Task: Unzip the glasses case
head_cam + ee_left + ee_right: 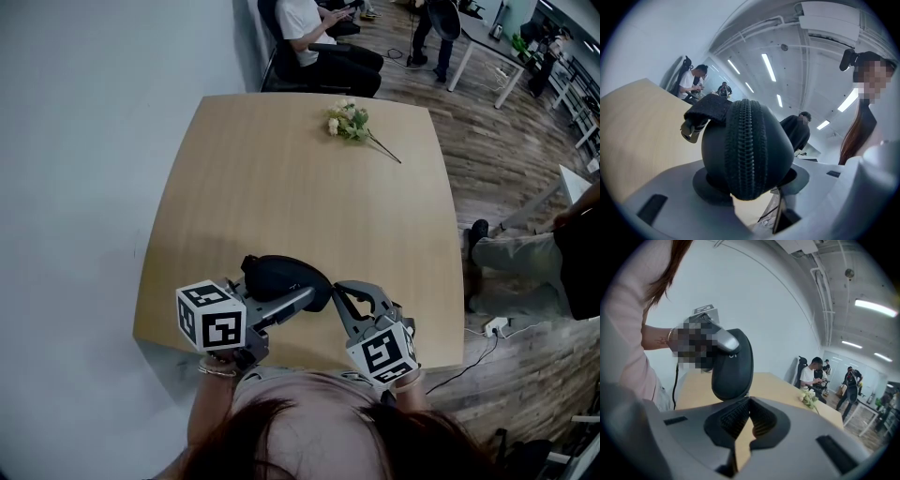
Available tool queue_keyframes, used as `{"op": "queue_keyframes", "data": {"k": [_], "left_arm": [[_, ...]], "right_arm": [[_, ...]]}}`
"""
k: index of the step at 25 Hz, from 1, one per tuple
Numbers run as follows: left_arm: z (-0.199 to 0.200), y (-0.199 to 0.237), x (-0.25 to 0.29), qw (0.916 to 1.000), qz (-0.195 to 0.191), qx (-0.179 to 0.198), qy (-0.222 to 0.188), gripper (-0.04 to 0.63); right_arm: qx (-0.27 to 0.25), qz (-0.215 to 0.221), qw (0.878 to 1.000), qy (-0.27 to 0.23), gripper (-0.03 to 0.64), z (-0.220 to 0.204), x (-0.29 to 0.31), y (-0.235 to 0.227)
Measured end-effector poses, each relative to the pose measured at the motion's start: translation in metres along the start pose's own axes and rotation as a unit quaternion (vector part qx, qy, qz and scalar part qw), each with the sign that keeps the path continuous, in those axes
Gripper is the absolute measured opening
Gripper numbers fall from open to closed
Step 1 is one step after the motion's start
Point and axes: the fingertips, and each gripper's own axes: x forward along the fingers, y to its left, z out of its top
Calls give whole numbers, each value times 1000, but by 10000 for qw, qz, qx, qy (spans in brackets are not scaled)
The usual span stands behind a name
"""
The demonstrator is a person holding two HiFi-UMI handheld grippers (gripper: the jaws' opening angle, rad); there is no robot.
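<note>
Unzip not started: the zipper (pixel 746 140) is closed along all of its visible length.
The glasses case (pixel 281 272) is off the counter (pixel 281 187), above its near edge. The left tool (pixel 302 298) pinches it and points almost level. The right tool (pixel 339 292) tilts slightly down with its tips pressed together at the case's right end. I can't tell if a pull tab is between them. All of the opening is left to do.

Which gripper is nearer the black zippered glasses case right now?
Left. The left gripper is clamped on the black zippered glasses case. The right gripper, jaws together, sits close beside the case's end; whether it touches is unclear.
</note>
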Motion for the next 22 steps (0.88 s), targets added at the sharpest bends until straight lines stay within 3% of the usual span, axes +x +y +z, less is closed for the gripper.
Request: {"op": "queue_keyframes", "data": {"k": [22], "left_arm": [[-25,2,10,9959,114,205,870,230]], "right_arm": [[-301,116,9989,344,15,-14,2,9]]}}
